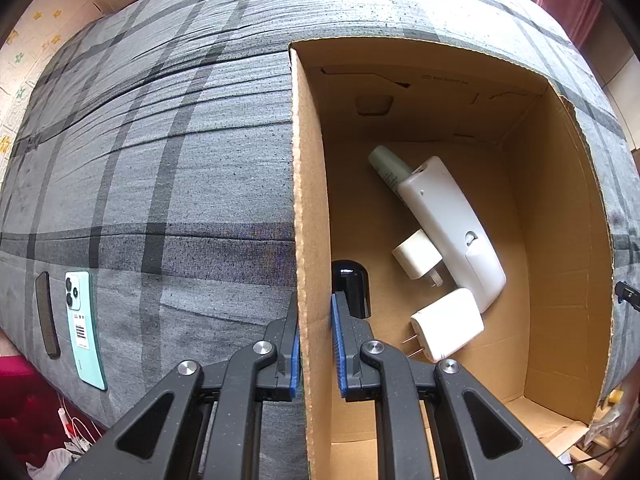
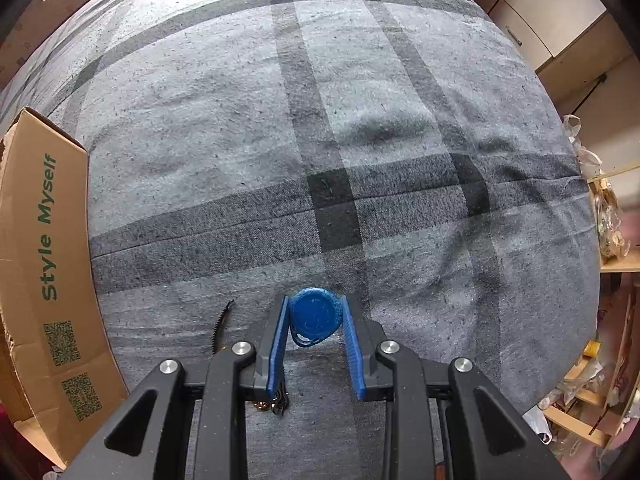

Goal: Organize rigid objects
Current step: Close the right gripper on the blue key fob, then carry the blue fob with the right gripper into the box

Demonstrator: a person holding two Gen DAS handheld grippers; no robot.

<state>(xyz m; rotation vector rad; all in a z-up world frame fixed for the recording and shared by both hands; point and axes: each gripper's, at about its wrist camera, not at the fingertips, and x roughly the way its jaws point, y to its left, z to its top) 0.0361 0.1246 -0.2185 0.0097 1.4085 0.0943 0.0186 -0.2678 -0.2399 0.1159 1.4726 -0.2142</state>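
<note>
In the left wrist view my left gripper [image 1: 316,312] is shut on the left wall of an open cardboard box [image 1: 308,216], one finger outside and one inside. Inside lie a white remote [image 1: 452,224], a pale green tube [image 1: 388,168], two white plug adapters [image 1: 418,258] [image 1: 448,326] and a black capsule-shaped object [image 1: 352,288]. In the right wrist view my right gripper [image 2: 316,316] is shut on a round blue key fob [image 2: 316,314], held just above the grey plaid bedspread [image 2: 320,140].
A mint green phone [image 1: 82,320] and a dark flat bar [image 1: 47,316] lie on the bedspread left of the box. A black serrated strip [image 2: 218,328] and a small chain [image 2: 276,404] lie beside my right gripper. The box's printed side [image 2: 48,264] stands at left.
</note>
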